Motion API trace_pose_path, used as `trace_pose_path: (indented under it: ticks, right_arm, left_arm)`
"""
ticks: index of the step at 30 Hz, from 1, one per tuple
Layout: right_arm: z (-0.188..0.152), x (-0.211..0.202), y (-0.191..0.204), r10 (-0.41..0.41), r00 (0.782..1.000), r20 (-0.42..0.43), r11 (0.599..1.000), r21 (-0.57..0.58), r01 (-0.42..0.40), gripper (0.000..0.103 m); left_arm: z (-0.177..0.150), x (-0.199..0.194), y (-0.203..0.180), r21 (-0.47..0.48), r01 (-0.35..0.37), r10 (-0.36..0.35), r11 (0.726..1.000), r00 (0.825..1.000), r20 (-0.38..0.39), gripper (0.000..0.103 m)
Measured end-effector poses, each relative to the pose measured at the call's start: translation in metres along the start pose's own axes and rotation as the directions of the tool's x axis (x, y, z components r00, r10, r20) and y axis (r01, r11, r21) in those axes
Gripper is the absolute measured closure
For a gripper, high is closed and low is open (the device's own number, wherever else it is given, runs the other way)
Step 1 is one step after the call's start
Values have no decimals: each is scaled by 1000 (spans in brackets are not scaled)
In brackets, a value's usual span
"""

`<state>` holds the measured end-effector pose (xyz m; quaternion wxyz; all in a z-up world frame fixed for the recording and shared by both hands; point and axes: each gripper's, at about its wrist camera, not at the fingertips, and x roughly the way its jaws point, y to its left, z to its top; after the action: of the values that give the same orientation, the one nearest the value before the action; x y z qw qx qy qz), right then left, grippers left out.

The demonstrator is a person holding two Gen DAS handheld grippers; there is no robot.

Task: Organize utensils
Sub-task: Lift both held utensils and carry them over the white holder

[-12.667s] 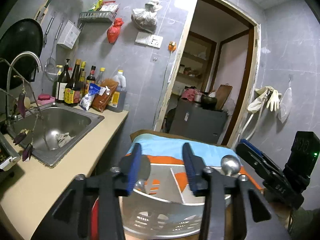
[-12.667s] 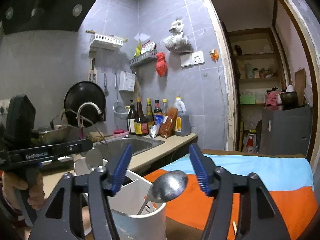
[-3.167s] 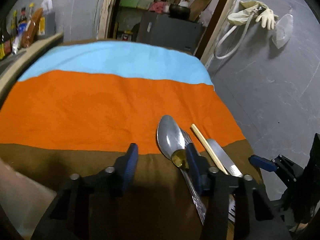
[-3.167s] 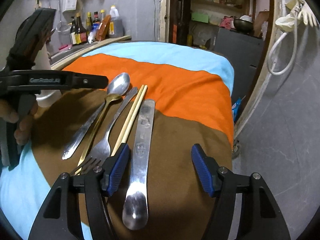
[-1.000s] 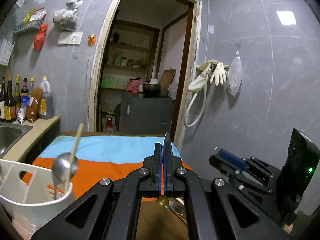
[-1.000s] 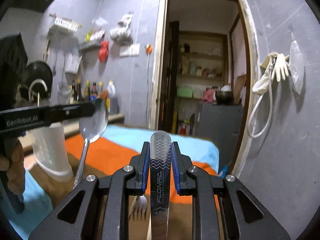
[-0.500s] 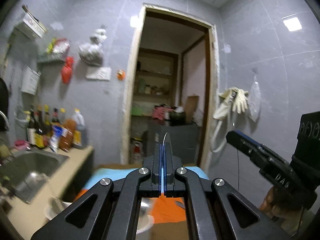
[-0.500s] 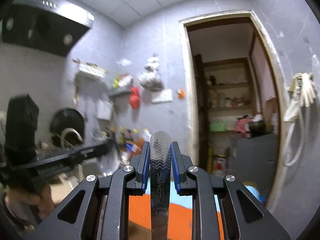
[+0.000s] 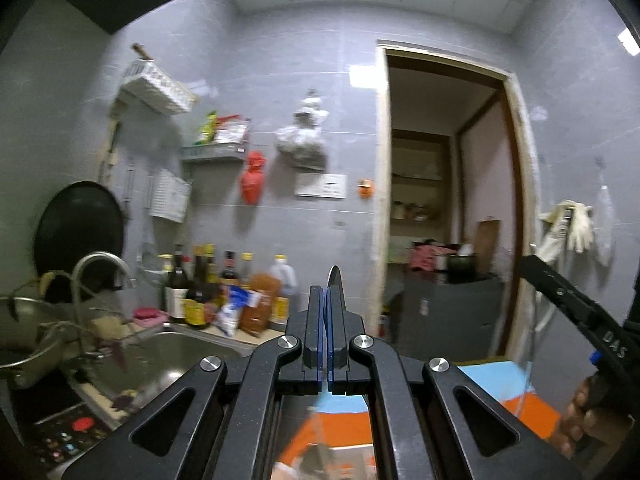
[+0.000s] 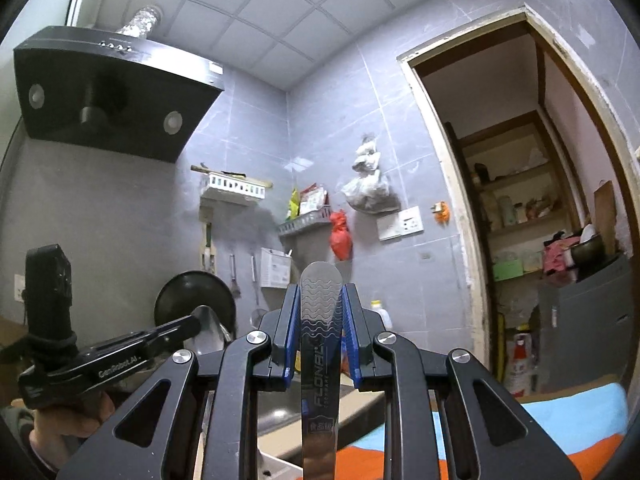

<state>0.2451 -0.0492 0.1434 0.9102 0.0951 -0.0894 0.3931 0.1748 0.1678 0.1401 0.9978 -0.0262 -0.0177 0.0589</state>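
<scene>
Right tongs (image 10: 320, 312): clamped on a flat steel utensil (image 10: 321, 344), held upright above the striped desk (image 10: 576, 412).
Left tongs (image 9: 325, 312): pinched on a spoon (image 10: 208, 326), edge-on.
Risk: slick handles could slip or swing, missing the white holder (image 10: 276, 466).
</scene>
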Motion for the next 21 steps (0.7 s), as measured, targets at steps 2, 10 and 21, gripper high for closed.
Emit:
trace_pose_path:
  ticks: [2, 10, 21]
  right_arm:
    - [-9, 5, 2, -4, 1000, 9, 1000, 3, 4, 86]
    - [-38, 18, 3, -51, 999, 8, 999, -19, 51, 85]
    - [-67, 26, 5, -71, 997, -42, 995, -70, 68, 85]
  left_arm:
    - [-8, 3, 8, -1, -33, 33, 999, 999, 3, 103]
    - [-42, 21, 13, 41, -106, 105, 994, 994, 9, 103]
    - [-75, 29, -7, 109, -148, 141, 983, 988, 70, 103]
